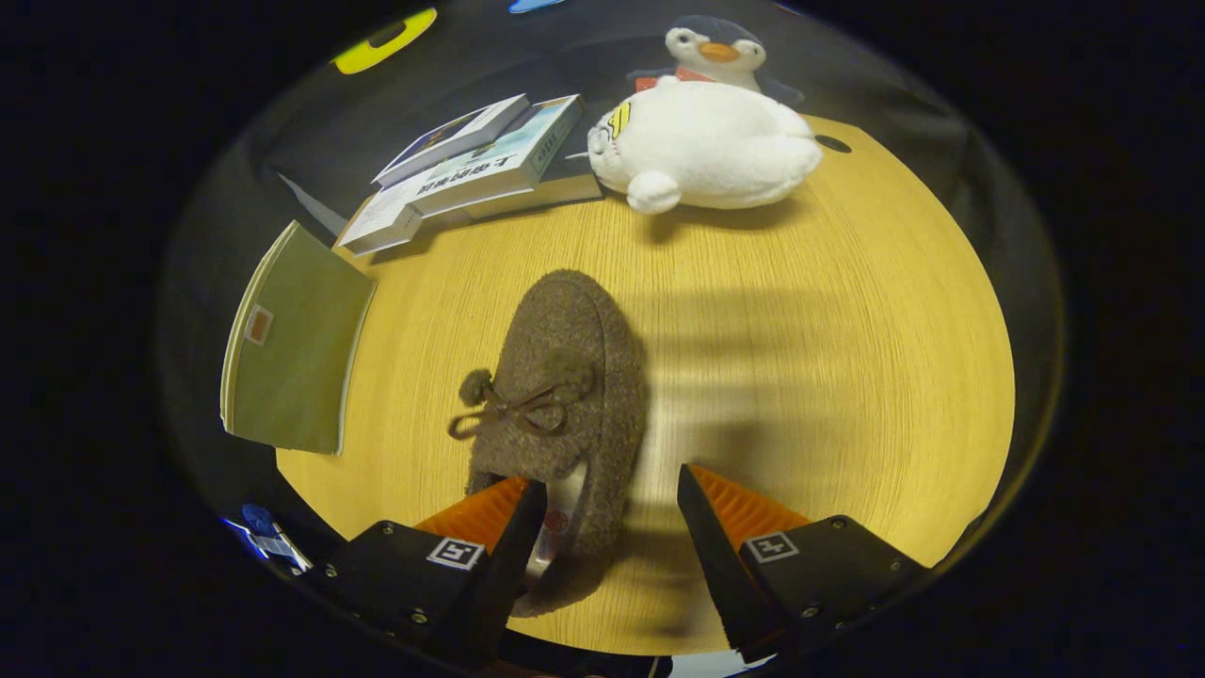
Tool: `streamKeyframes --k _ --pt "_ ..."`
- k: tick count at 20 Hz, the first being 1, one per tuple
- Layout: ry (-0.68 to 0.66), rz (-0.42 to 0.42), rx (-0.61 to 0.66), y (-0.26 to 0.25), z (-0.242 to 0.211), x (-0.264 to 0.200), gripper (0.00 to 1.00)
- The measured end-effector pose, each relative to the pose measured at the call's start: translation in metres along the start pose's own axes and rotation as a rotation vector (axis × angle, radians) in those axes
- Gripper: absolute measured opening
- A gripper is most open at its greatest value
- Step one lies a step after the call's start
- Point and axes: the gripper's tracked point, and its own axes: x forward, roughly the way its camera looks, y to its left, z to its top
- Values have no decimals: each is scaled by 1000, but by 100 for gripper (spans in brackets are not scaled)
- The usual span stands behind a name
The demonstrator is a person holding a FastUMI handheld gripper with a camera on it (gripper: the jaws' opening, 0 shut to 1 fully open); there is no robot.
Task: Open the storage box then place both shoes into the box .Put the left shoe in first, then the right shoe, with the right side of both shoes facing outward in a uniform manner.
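Straddling shoe (561,395), gripper (610,499) spread

Your camera rode the gripper (607,490), looking forward and steeply down. It sat close over the worktop (828,339), jaws spread apart.

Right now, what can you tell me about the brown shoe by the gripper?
The brown shoe is a fuzzy, wool-like slipper with a bow of thin brown lace and a pompom on its top. It lies on the wooden table, toe pointing away toward the books and plush penguin. Its heel opening shows a pale lining. The gripper stands open, one finger over the heel opening, the other apart on bare table; whether that finger touches the shoe is unclear.
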Motion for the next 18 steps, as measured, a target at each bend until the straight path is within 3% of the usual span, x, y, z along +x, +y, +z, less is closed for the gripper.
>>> streamKeyframes --k 5,7,9,10,11,13,18 --pt "-28 -24 55 -2 18 9 82" --pt "-29 -22 51 0 24 16 71" --pt "-20 -25 15 5 25 18 29" --pt "-29 -60 -14 1 29 19 26" --pt "-38 -93 -6 -1 32 15 5" --pt "-29 -116 -11 -1 29 13 0" --pt "-35 -76 27 26 46 -11 0"
